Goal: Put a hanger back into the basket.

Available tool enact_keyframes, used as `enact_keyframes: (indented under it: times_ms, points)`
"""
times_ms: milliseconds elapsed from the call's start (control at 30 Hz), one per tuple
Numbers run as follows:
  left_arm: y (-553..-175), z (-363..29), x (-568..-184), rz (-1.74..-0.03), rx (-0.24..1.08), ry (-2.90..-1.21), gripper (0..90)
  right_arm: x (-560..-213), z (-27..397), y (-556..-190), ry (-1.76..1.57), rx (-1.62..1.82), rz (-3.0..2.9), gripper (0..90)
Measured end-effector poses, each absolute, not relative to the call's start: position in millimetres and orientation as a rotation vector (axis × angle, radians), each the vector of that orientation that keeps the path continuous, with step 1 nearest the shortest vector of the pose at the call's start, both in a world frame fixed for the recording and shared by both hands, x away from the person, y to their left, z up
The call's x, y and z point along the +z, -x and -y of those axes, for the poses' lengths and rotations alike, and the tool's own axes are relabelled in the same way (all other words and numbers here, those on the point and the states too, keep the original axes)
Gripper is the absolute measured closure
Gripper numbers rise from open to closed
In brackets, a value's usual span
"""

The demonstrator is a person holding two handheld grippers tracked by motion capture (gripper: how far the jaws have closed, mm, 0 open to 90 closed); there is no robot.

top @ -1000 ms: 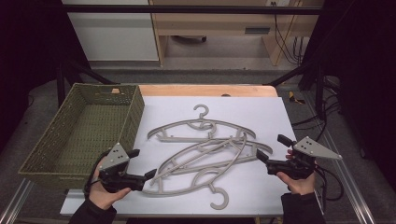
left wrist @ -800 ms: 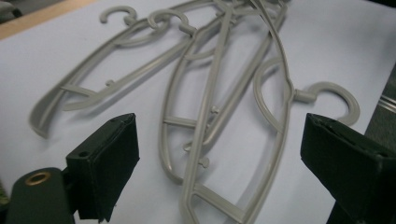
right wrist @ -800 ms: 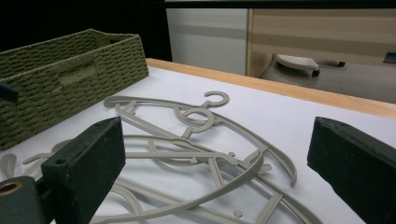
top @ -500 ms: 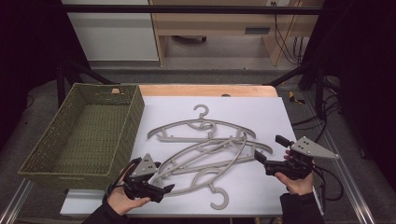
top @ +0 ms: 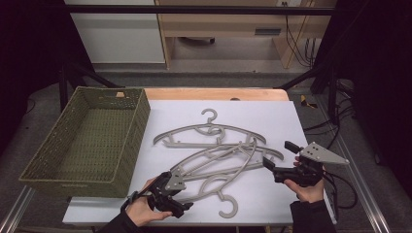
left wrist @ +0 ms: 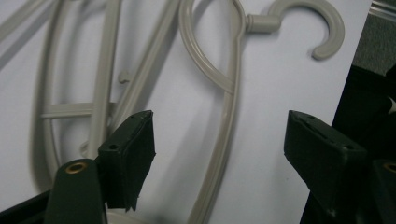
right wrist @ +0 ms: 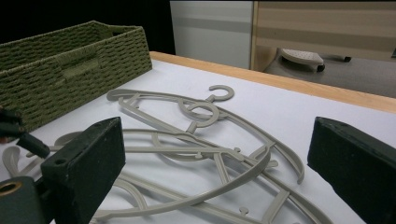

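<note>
A loose pile of grey plastic hangers (top: pixel 214 145) lies overlapping on the white table top (top: pixel 272 116). The front hanger (top: pixel 214 182) has its hook (top: pixel 228 206) near the table's front edge. My left gripper (top: pixel 177 201) sits low over that hanger's left end. In the left gripper view its jaws (left wrist: pixel 219 135) straddle the hanger's thin rim (left wrist: pixel 226 126) without touching it; they have just been closing and still stand open. My right gripper (top: pixel 275 152) hovers open at the pile's right end, with the hangers (right wrist: pixel 201 140) ahead of its jaws (right wrist: pixel 217 140).
A green woven basket (top: pixel 131 131) stands at the table's left, next to the pile, and also shows in the right gripper view (right wrist: pixel 70 70). A wooden table edge (top: pixel 214 93) runs along the back. A metal rail (top: pixel 350 160) borders the right side.
My left gripper has moved right from beside the basket and come down over the front hanger's left end, its jaws narrower. The right gripper has stayed put.
</note>
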State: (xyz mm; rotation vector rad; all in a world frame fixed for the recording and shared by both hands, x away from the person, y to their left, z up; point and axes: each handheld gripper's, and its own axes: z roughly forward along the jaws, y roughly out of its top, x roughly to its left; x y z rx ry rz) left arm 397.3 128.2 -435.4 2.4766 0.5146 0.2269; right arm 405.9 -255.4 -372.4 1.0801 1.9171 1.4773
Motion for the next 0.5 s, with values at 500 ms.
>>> enact_keyframes:
  times_ms: [500]
  points:
    - [-406.4, -110.3, -451.0, -0.483, 0.192, -2.593, 53.5, -373.8, 253.6, -407.2, -1.078, 1.469, -1.934, 4.1]
